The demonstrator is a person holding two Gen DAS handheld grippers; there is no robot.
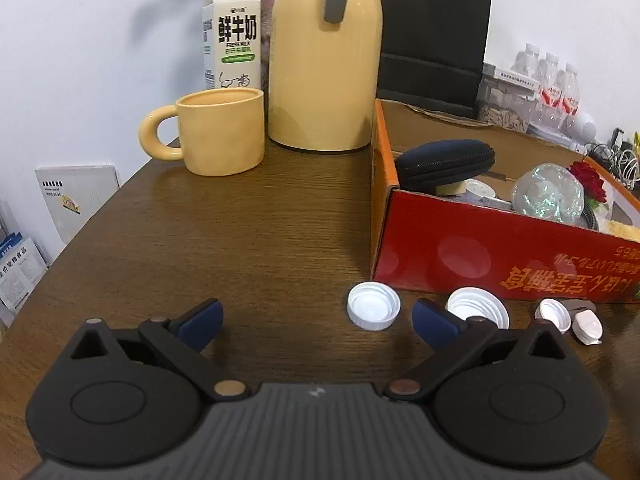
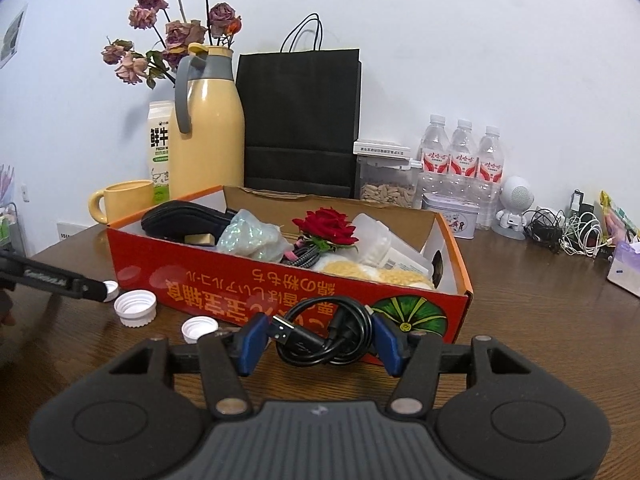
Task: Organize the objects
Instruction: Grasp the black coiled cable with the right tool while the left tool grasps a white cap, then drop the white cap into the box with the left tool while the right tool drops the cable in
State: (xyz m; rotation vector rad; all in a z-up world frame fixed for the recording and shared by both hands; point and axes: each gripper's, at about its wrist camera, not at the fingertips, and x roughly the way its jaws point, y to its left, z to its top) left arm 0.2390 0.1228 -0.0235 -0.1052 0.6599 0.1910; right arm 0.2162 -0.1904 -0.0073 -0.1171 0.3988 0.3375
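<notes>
My right gripper [image 2: 320, 344] is shut on a coiled black USB cable [image 2: 324, 334], held just in front of the red cardboard box [image 2: 280, 280]. The box holds a dark zip case [image 2: 180, 218], a red rose [image 2: 326, 226] and other small items. My left gripper [image 1: 316, 324] stands open low over the brown table with nothing between its pads. Three white bottle caps [image 1: 373, 306] [image 1: 478, 308] [image 1: 554, 314] lie open side up along the box's front wall [image 1: 500, 256]. The nearest one sits just inside the right finger [image 1: 434, 326]. A small white-grey object [image 1: 586, 324] lies past the caps.
A yellow mug [image 1: 216, 132], a yellow thermos jug [image 1: 324, 60] and a milk carton [image 1: 232, 36] stand at the back left. Behind the box are a black paper bag [image 2: 300, 120], water bottles [image 2: 462, 156], a tin [image 2: 452, 216] and tangled cables [image 2: 568, 232].
</notes>
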